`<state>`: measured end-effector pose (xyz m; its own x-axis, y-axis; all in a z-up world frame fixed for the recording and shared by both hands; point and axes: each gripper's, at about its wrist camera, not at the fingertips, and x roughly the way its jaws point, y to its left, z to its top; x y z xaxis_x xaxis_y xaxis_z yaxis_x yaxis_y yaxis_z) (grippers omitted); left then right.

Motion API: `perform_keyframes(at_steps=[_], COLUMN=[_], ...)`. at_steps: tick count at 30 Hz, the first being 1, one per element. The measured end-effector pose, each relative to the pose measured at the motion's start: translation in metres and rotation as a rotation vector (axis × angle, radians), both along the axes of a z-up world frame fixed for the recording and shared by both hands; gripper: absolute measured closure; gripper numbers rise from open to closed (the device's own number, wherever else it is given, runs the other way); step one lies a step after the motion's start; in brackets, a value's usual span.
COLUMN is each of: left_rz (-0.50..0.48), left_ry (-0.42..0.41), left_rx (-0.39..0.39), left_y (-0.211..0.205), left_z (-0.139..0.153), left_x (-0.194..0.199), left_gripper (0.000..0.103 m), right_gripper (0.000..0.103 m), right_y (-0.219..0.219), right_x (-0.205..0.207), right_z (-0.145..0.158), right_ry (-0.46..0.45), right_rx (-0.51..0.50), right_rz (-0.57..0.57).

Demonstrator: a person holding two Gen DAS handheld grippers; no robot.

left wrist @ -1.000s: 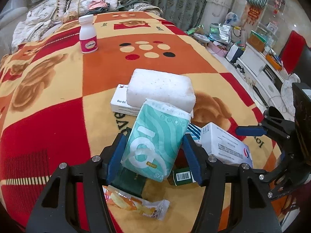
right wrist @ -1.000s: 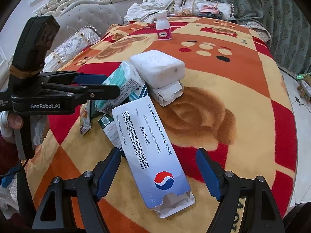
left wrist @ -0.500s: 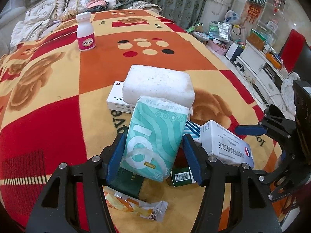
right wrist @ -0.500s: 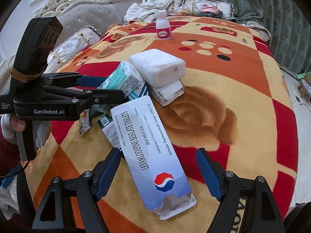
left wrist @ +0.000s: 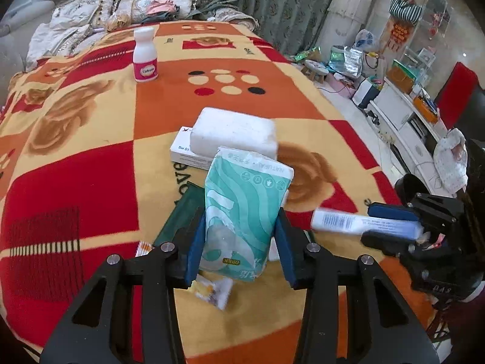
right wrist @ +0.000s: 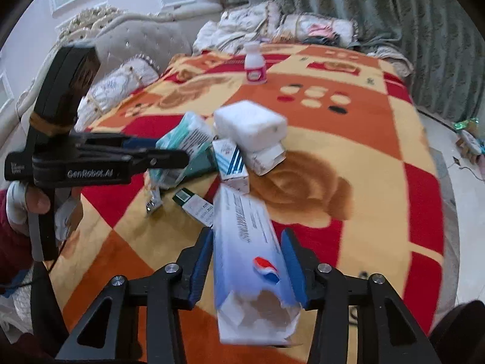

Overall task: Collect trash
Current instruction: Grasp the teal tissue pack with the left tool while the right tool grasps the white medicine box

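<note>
My left gripper has its jaws closing, and the blue pads press both sides of a teal tissue pack, which is lifted and upright. My right gripper is closing too, its pads against a long white-and-blue tablet box with a torn near end, raised off the blanket. The right wrist view shows the left gripper side-on with the tissue pack. At the right edge of the left wrist view, the right gripper carries the blurred tablet box.
On the patterned blanket lie a white foam block on a white medicine box, a dark green box, a snack wrapper, a blue-striped carton and a green-and-white box. A pink-labelled bottle stands far back.
Both grippers closed on their items and rose: the tissue pack and the tablet box have come up off the blanket, uncovering the small cartons beneath them.
</note>
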<state>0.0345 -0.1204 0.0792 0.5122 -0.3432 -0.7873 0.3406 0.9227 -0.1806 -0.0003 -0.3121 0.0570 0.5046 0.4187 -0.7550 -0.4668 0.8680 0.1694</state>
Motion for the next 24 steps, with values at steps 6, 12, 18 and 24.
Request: perform_keyframes(at_steps=[6,12,18,24], left_rz=[-0.014,-0.019,-0.019,-0.016], left_ry=[-0.011,-0.012,-0.009,0.005], left_rx=[-0.015,-0.014,-0.010,-0.020], left_y=[-0.012,-0.017,-0.018,-0.017], left_z=[0.011,0.015,0.013,0.008], left_x=[-0.021,-0.034,-0.037,-0.039], left_gripper=[0.062,0.062,0.062,0.062], right_gripper=[0.070,0.053,0.037,0.036], right_y=[-0.011,-0.023,-0.035,-0.028], right_x=[-0.021,-0.036,-0.018,0.006], right_z=[0.006,-0.001,-0.008,-0.038], right_ry=[0.007,-0.004,0.020,0.070], right_rx=[-0.007,-0.012,-0.018,-0.106], right_rz=[-0.017,-0.059,-0.120,-0.121])
